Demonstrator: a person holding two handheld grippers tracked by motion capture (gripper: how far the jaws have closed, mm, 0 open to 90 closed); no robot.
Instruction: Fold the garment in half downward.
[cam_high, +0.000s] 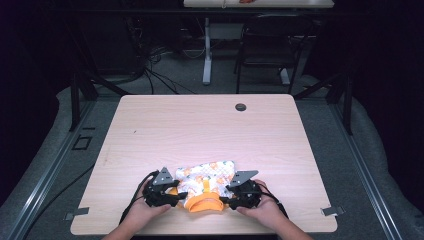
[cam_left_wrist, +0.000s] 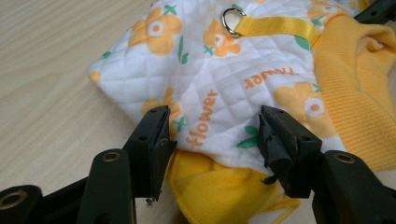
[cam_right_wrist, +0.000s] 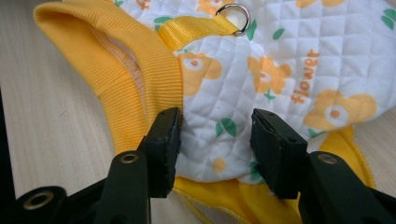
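Pale wooden table (cam_high: 150, 135) under quilted floral garment (cam_high: 207, 175)

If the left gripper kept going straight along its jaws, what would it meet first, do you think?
Most likely the quilted flower-print garment: the left gripper is open, with the white fabric's edge directly between its jaws. Depth is hard to judge.

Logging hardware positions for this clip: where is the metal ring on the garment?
The metal ring sits at the end of the yellow strap on the quilted flower garment, near the table's front edge between both grippers.
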